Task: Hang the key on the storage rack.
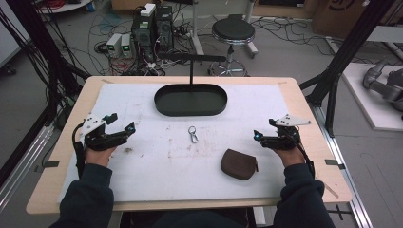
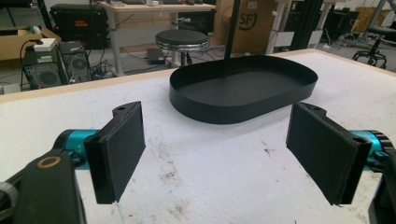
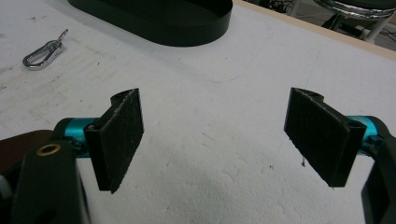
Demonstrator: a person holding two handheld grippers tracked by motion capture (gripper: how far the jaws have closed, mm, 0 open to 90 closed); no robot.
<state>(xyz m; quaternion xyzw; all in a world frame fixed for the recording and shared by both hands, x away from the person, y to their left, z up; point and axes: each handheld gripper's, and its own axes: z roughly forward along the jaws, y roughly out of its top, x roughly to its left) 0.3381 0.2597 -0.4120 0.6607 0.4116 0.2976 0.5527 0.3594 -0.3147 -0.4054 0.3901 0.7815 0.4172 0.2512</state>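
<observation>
A black oval tray [image 1: 190, 100] with an upright T-stand [image 1: 191, 59] sits at the back middle of the white mat. A silver carabiner [image 1: 192, 134] lies on the mat in front of it. A brown pouch [image 1: 239, 164] rests nearer the front, right of centre. My left gripper [image 1: 120, 124] hovers at the left of the mat, open, with nothing between its jaws; the tray [image 2: 243, 88] lies ahead of it. My right gripper [image 1: 259, 136] is at the right, just beyond the pouch, open and empty; the carabiner [image 3: 44, 49] lies to its upper left.
The white mat [image 1: 157, 166] covers most of the wooden table [image 1: 57, 156]. Beyond the table stand a black stool [image 1: 233, 33], computer towers [image 1: 152, 28] and tangled cables on the floor. Black frame posts [image 1: 351, 42] rise at the right.
</observation>
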